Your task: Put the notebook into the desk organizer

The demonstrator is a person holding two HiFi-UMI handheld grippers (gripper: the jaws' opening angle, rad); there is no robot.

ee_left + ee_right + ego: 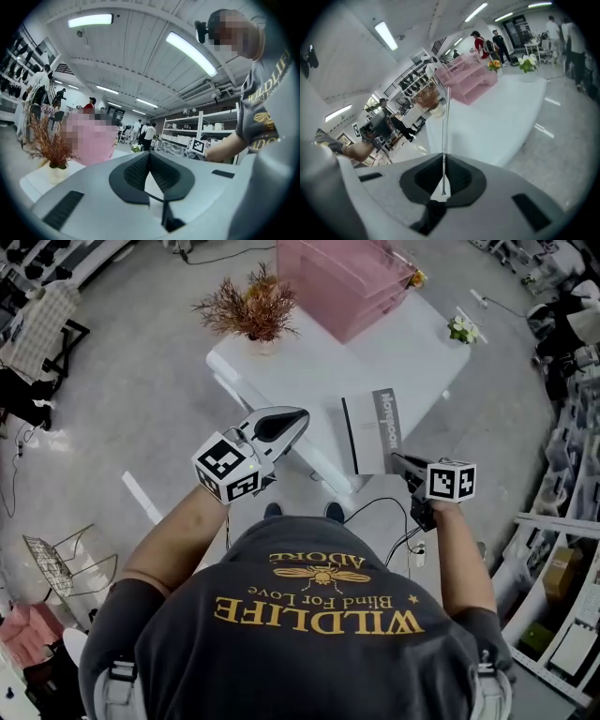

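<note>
At the white table's (394, 362) left far corner I see a dried reddish-brown plant in a pale pot (251, 307). Nearer to me, off the table's left near edge, my left gripper (302, 418) hangs in the air. Its own view shows the two dark ribbed pads meeting at the tip (150, 153) with nothing between them. On the table's far end stands the translucent pink plastic desk organizer (342, 282), its open compartments also visible from the right gripper view (468, 82). At the table's near edge is the thin grey notebook with a dark spine strip (373, 432), well apart from the organizer. My right gripper (398, 460) has its jaws pinched tight on the notebook's near corner. In that gripper's view the notebook shows edge-on as a thin upright line (446, 117) rising from between the closed pads (444, 157). A small bunch of white flowers (461, 329) sits at the table's right far corner.
</note>
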